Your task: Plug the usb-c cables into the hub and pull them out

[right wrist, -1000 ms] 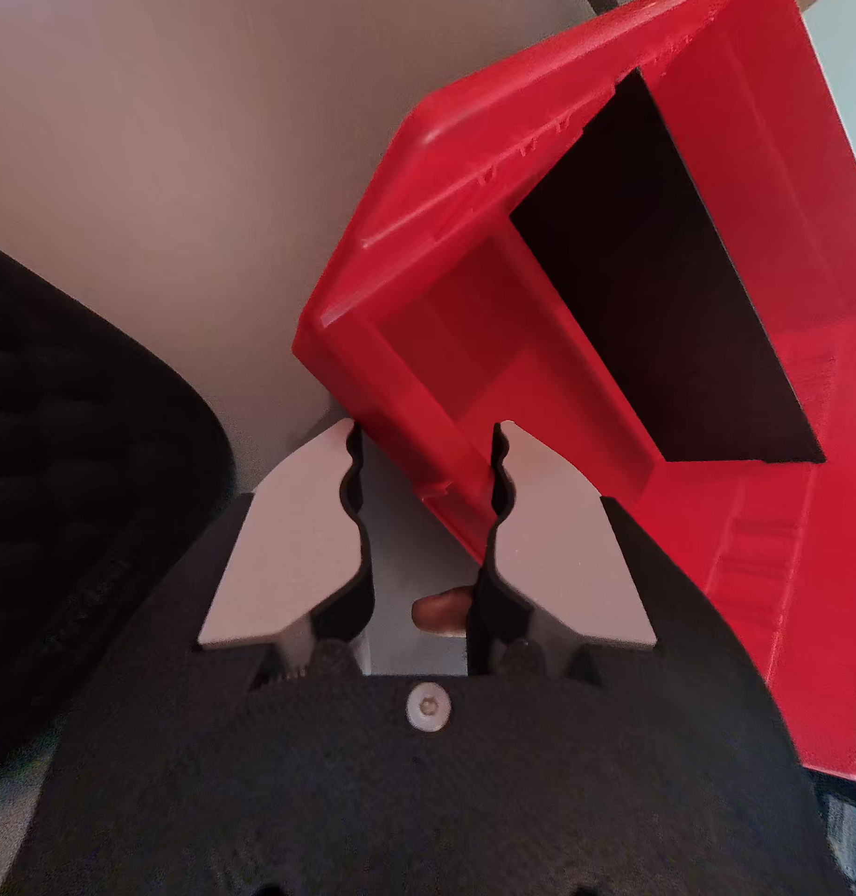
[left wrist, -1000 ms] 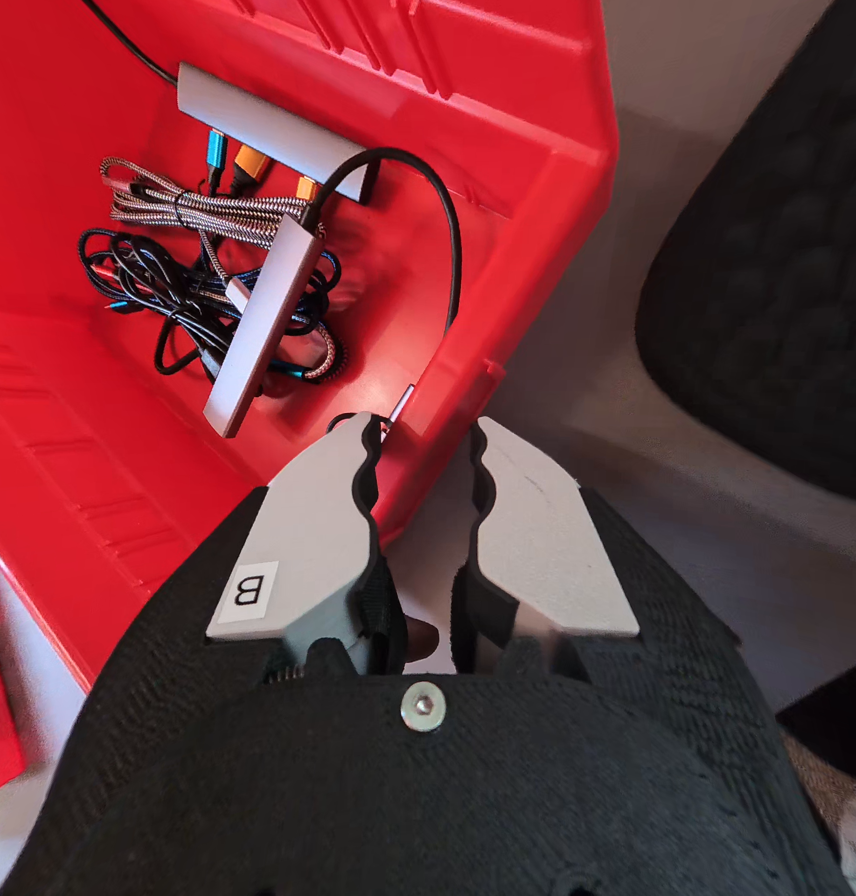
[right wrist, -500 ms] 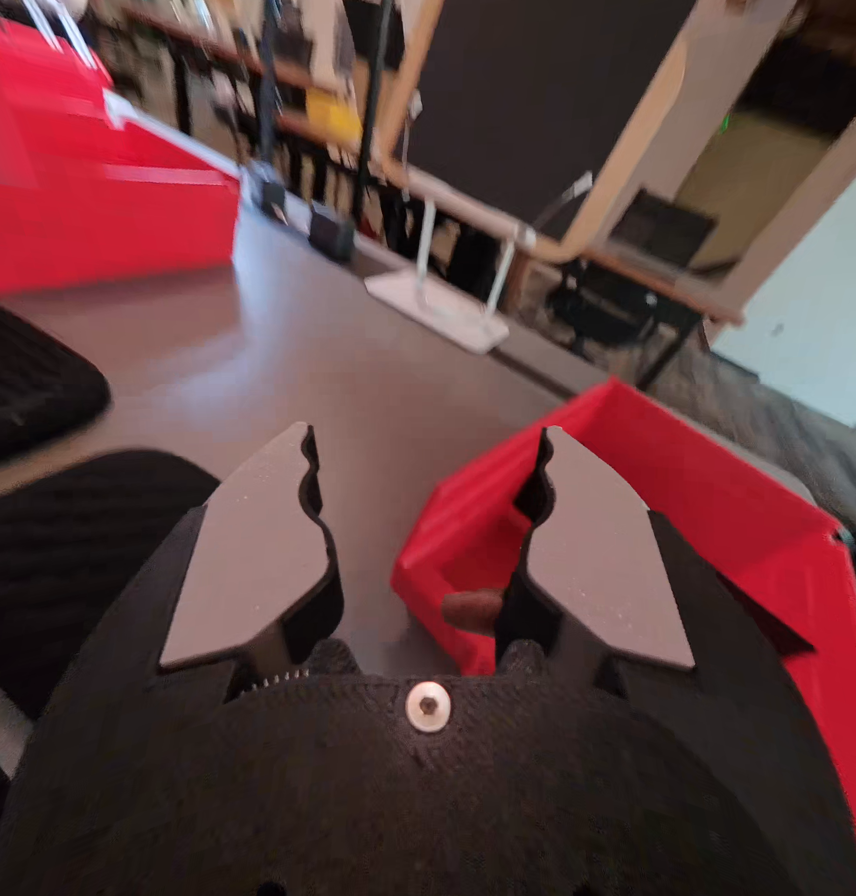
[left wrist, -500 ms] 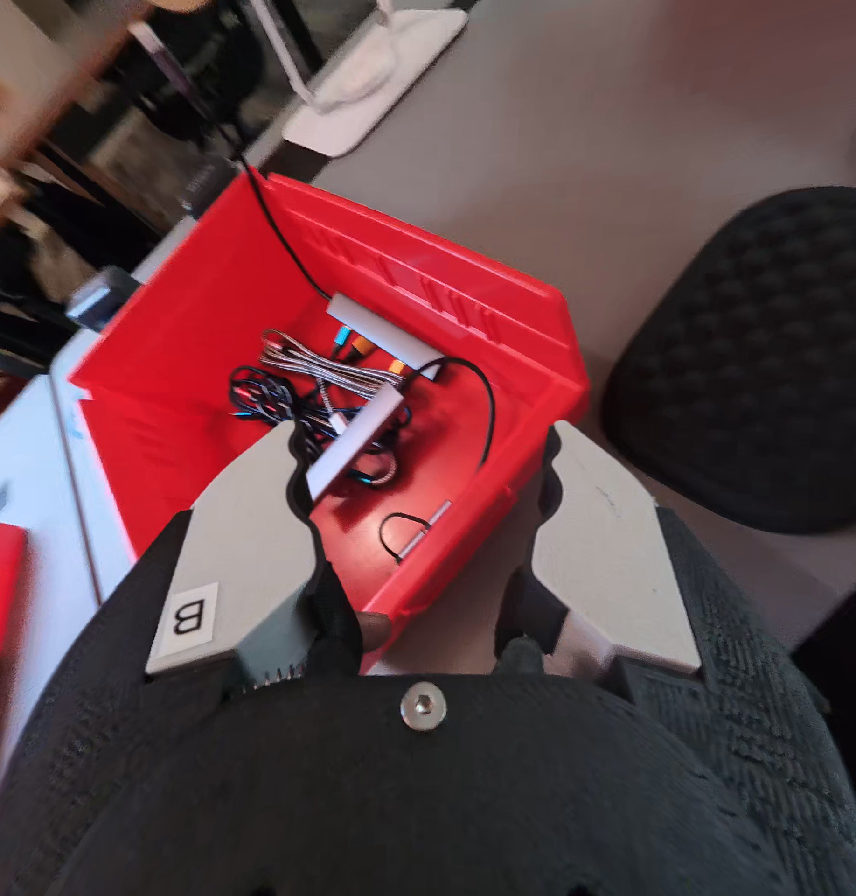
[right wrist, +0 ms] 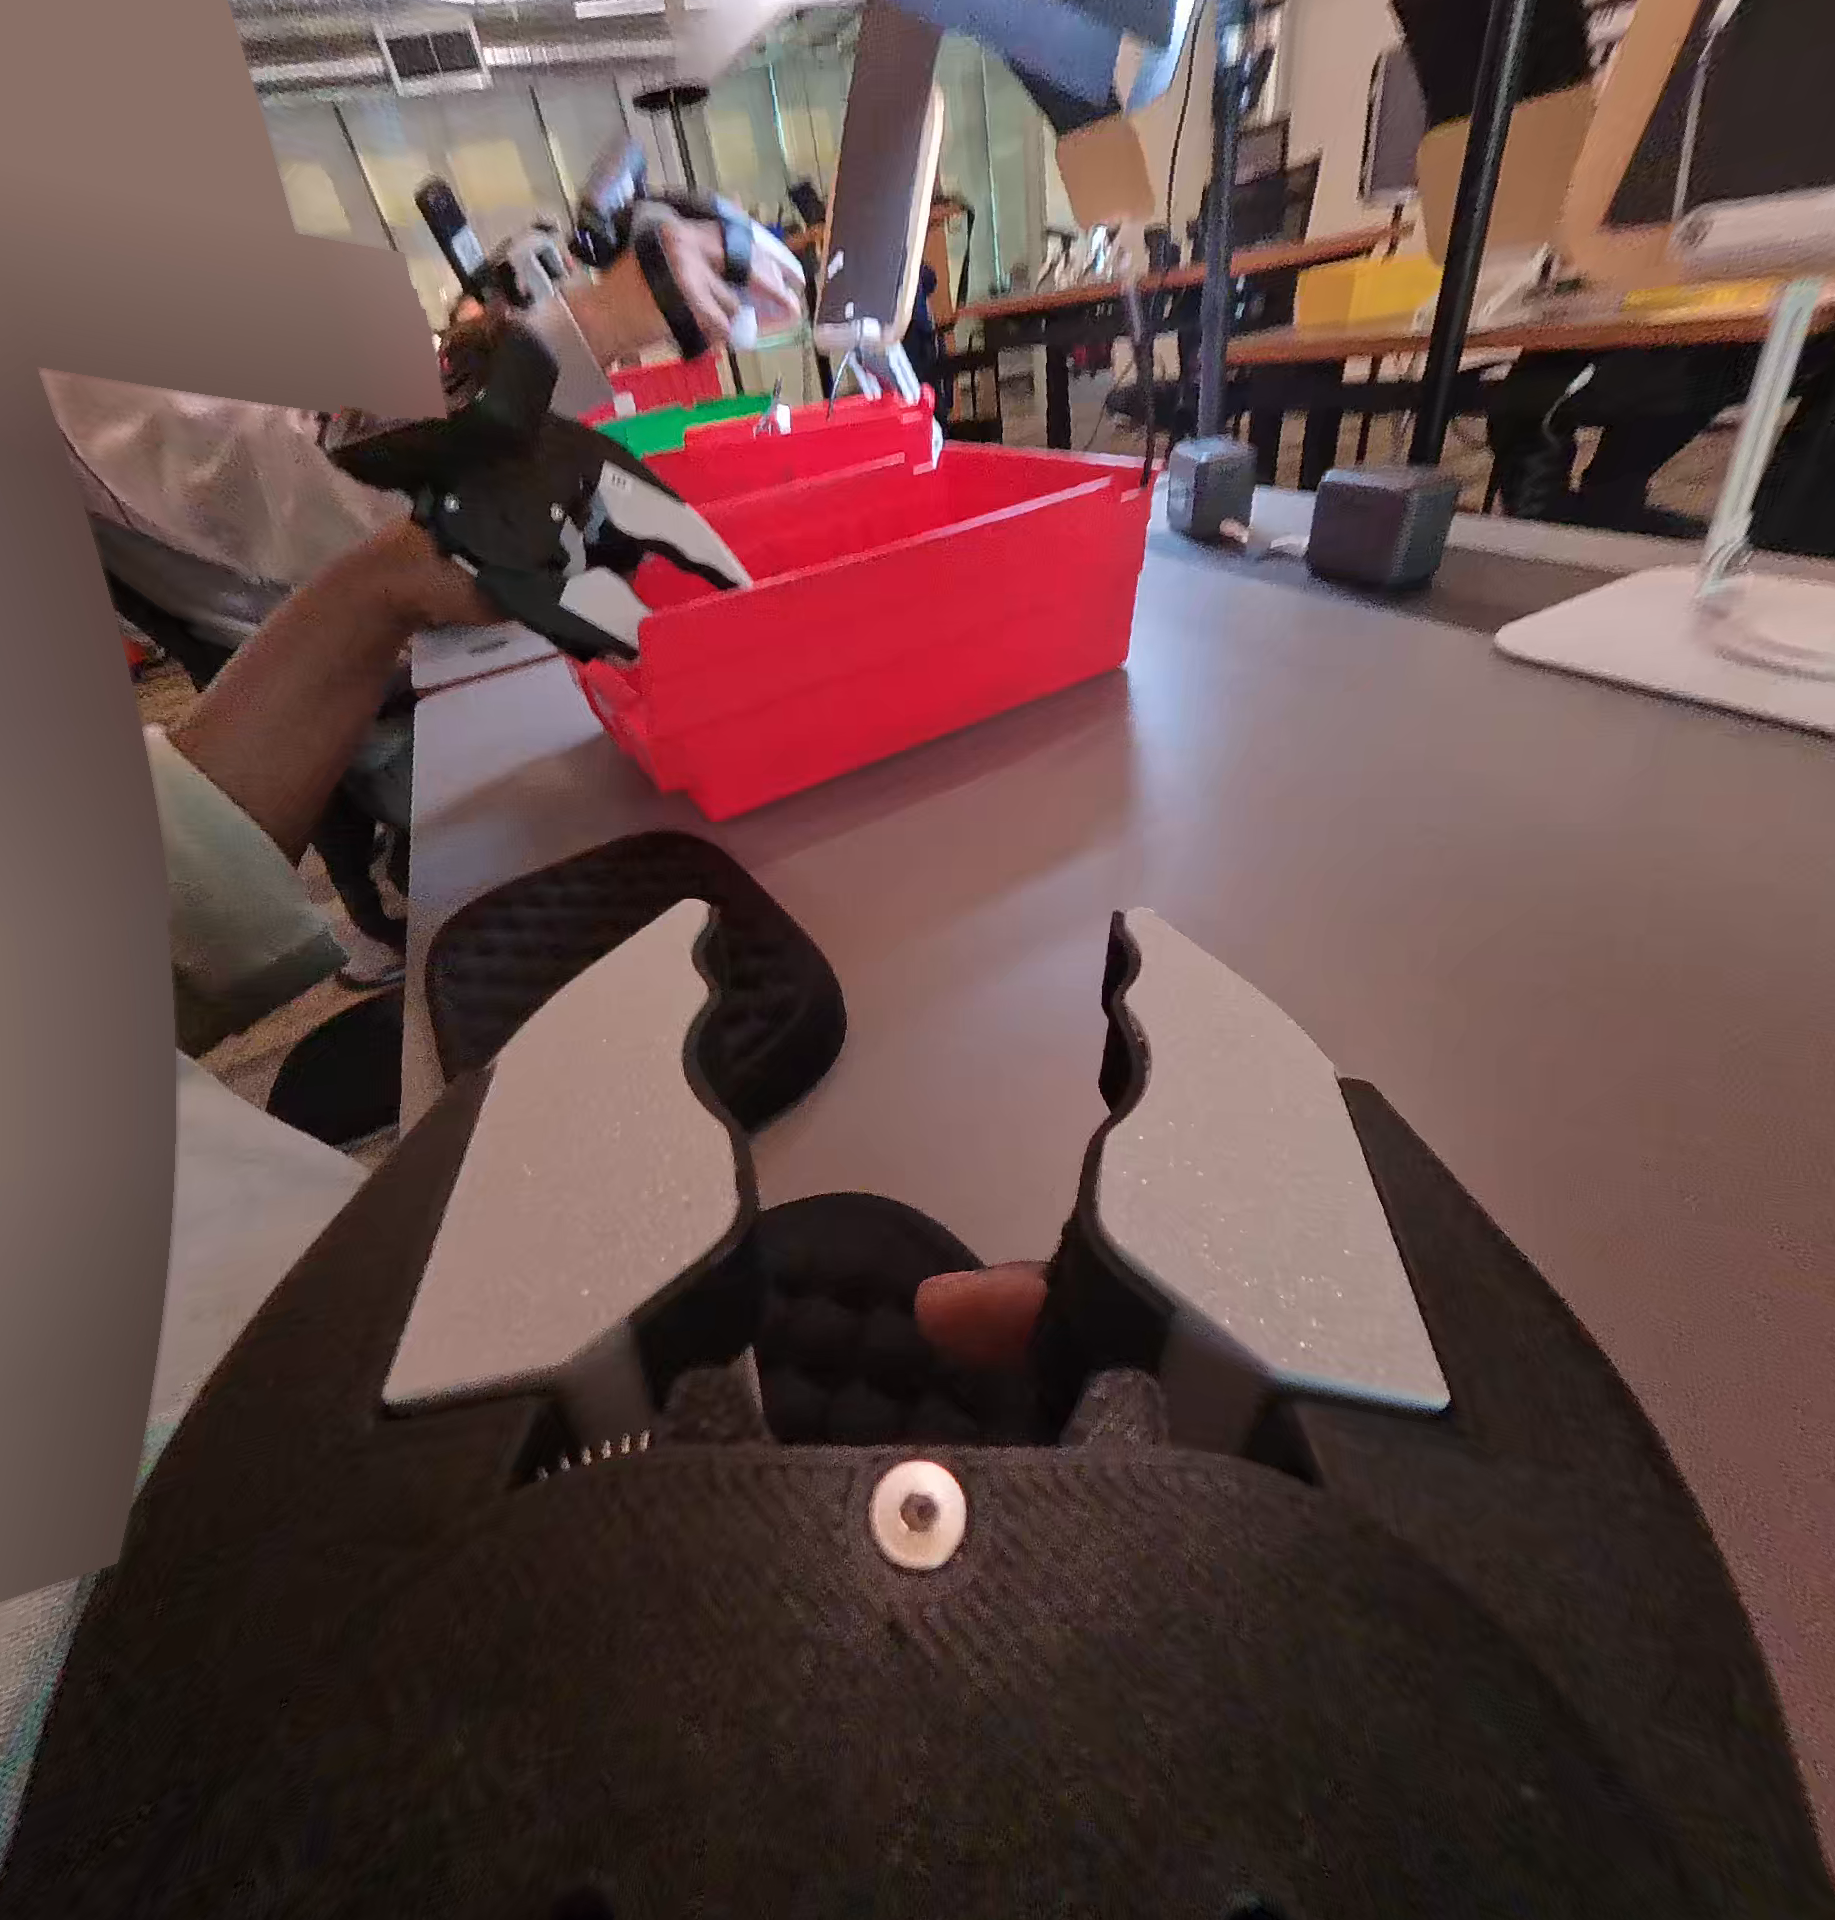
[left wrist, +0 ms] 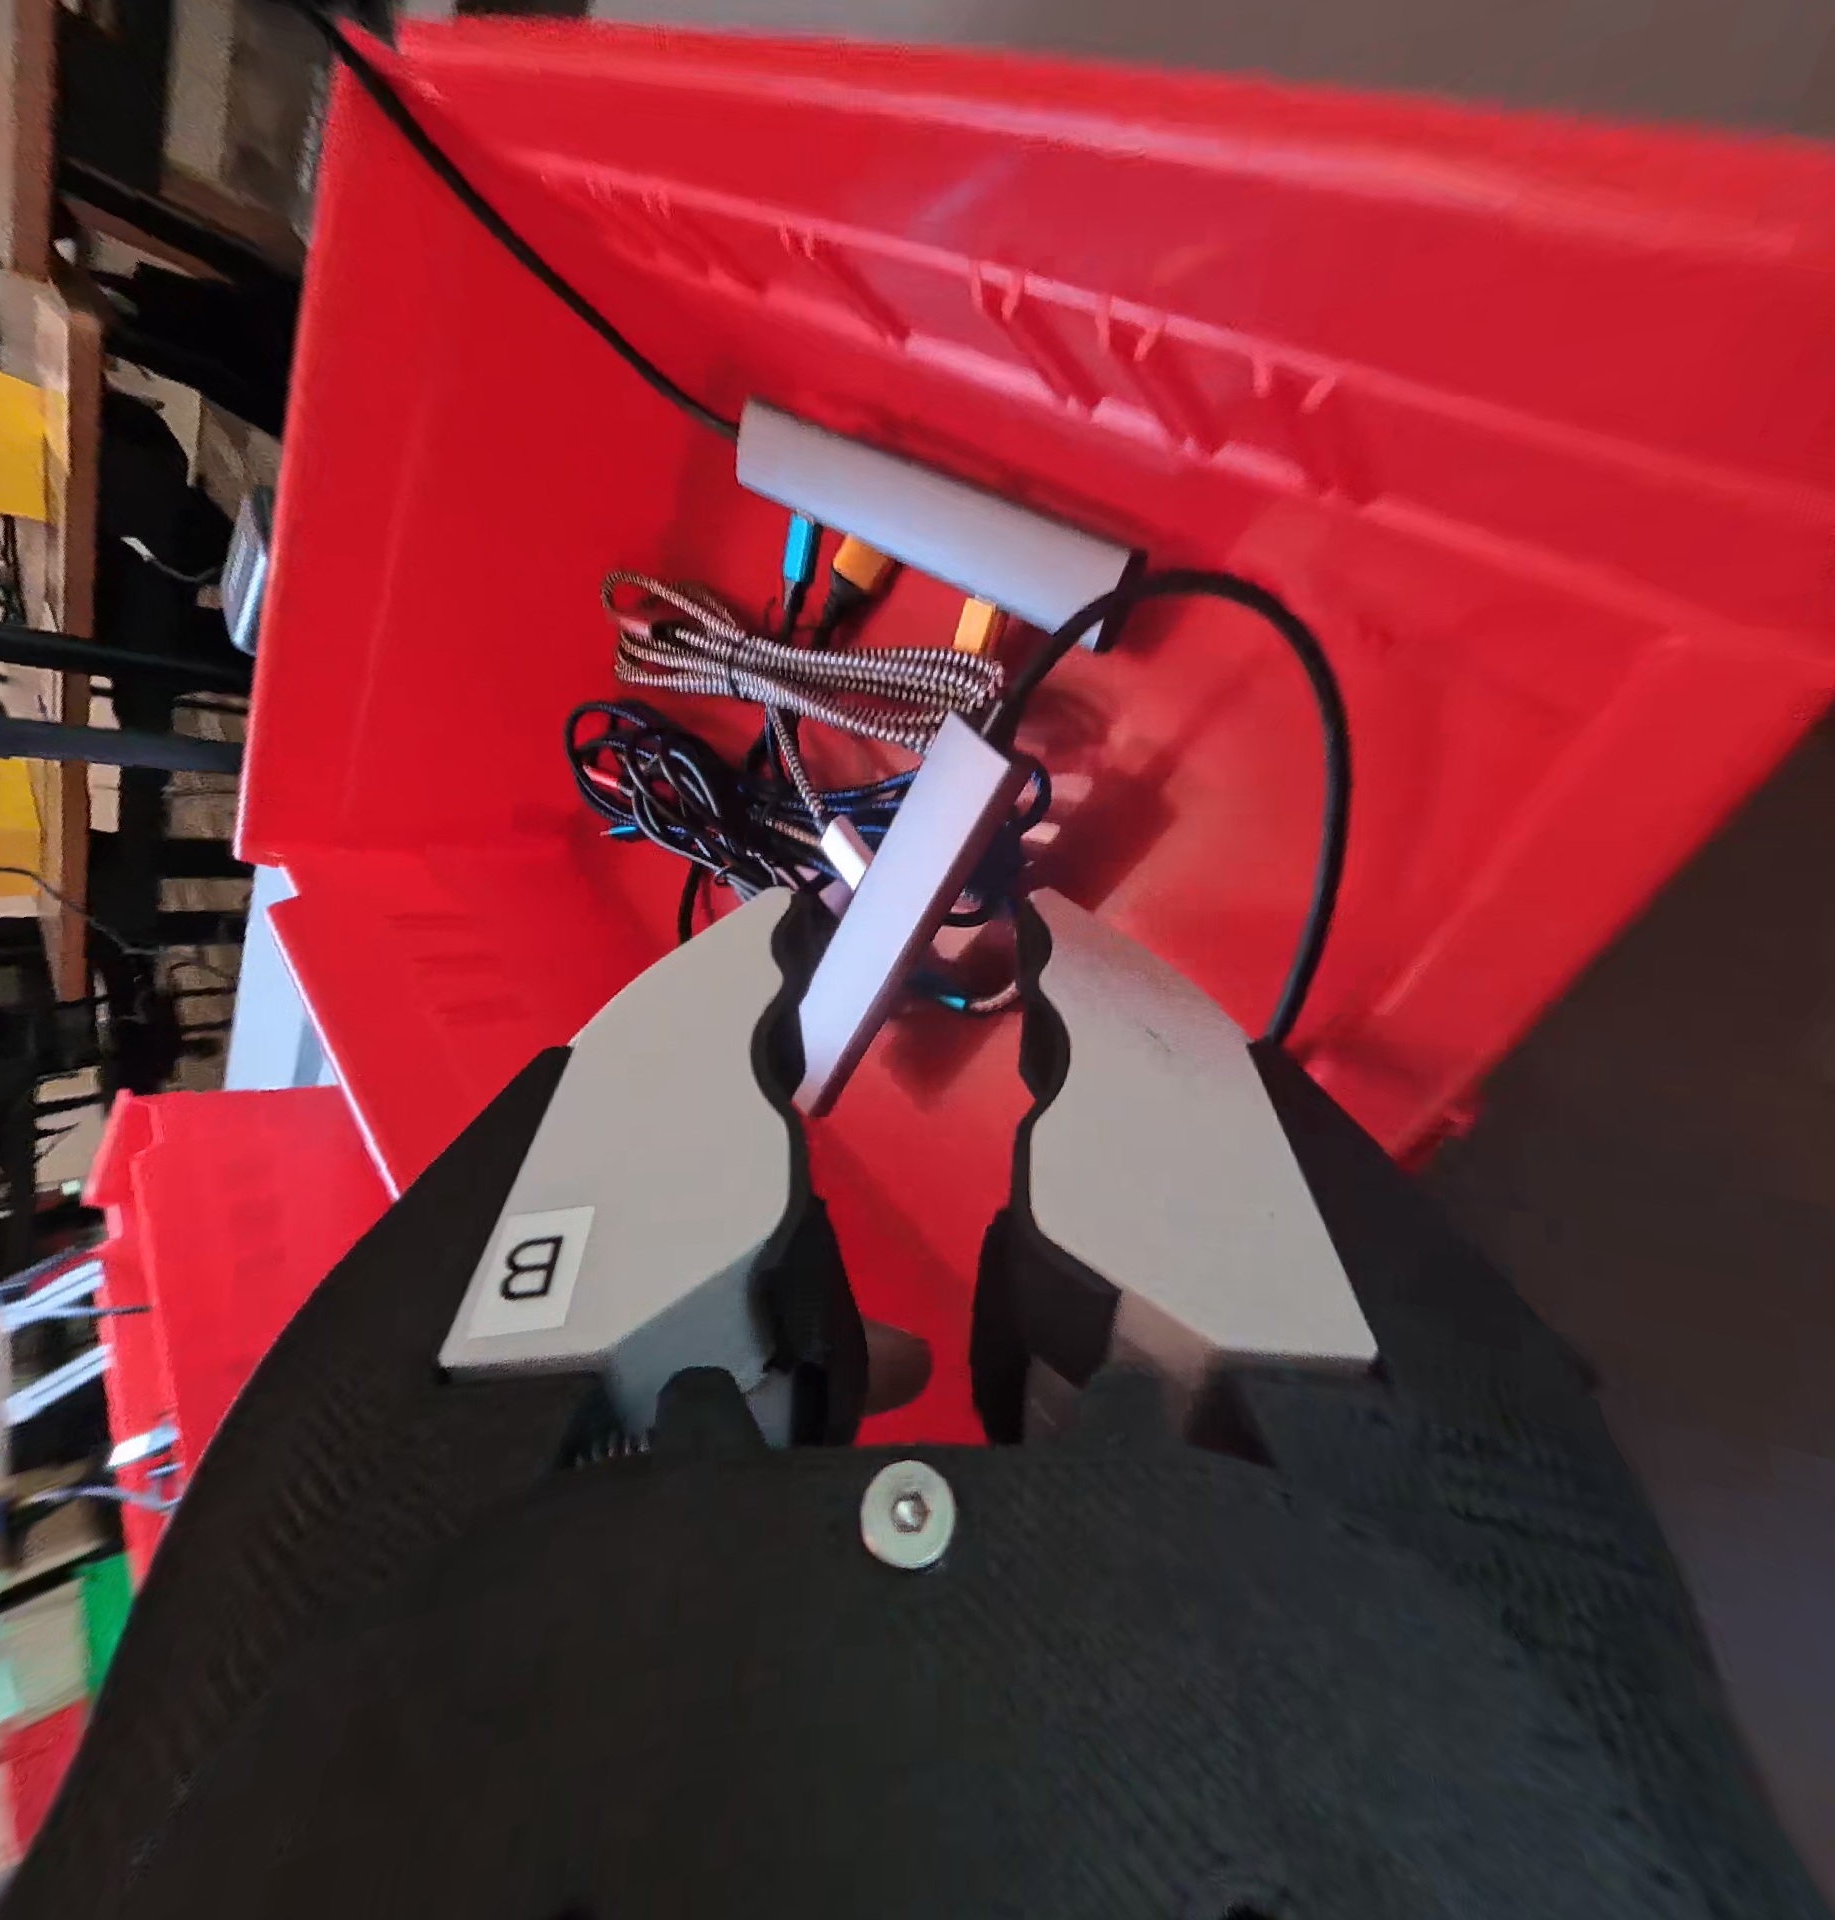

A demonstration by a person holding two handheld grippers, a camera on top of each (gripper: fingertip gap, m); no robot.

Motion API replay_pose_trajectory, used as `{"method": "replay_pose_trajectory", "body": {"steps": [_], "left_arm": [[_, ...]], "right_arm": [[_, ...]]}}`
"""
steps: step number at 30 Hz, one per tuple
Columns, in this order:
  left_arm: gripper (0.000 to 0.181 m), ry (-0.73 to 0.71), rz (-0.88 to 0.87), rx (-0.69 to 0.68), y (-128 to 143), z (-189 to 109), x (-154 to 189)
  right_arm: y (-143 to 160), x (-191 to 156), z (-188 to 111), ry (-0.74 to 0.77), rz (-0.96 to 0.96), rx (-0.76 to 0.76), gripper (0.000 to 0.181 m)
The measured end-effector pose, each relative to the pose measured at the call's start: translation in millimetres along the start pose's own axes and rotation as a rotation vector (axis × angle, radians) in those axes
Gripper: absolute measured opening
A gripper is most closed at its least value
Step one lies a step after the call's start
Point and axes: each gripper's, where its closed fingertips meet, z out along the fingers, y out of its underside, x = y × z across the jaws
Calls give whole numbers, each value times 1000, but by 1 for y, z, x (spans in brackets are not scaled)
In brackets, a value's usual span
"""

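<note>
The left gripper (left wrist: 908,961) is held over a red bin (left wrist: 1308,343), its jaws spread with nothing pinched between them. Two grey hubs are seen inside the bin. The far hub (left wrist: 923,520) lies against the back wall, with a blue plug (left wrist: 801,551) and two orange plugs (left wrist: 859,566) seated along its near edge and a black lead (left wrist: 497,223) running from its end up over the rim. The near hub (left wrist: 908,914) rests tilted on a tangle of cables (left wrist: 705,790), its lower end showing in the gap between the jaws; whether a jaw touches it cannot be told. A bundled braided cable (left wrist: 788,670) lies between the two hubs, and a black cord (left wrist: 1323,790) loops from the near hub's upper end round to the right. In the right wrist view the right gripper (right wrist: 908,920) is seen well apart from the bin (right wrist: 892,634), above a grey bench (right wrist: 1360,935), with its jaws spread wide and empty. A black mat (right wrist: 778,997) lies on the bench just behind the left jaw. The left gripper (right wrist: 674,587) is seen farther off, dipped into the near end of the bin and held in a hand (right wrist: 414,582). A white stand base (right wrist: 1671,644) sits on the bench at far right, and further red bins (right wrist: 788,436) stand behind the first.
</note>
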Motion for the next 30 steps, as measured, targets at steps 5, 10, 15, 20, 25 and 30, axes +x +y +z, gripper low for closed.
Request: {"method": "replay_pose_trajectory", "body": {"steps": [5, 10, 15, 20, 25, 30], "left_arm": [[29, -50, 163, -125, 15, 20, -9], [31, -52, 278, -157, 21, 29, -8], [17, -98, 353, -181, 31, 53, -15], [8, -274, 229, -38, 15, 37, -33], [7, -338, -67, 118, 3, 8, -56], [8, -339, -224, 206, -4, -10, -76]], "right_arm": [[1, 8, -1, 30, 42, 1, 66], [-1, 16, -5, 44, 103, 28, 60], [6, 10, 0, 45, 38, -31, 59], [11, 9, 3, 63, 9, -76, 57], [18, 13, 4, 94, 21, -119, 47], [25, 11, 8, 108, -25, -175, 46]]}}
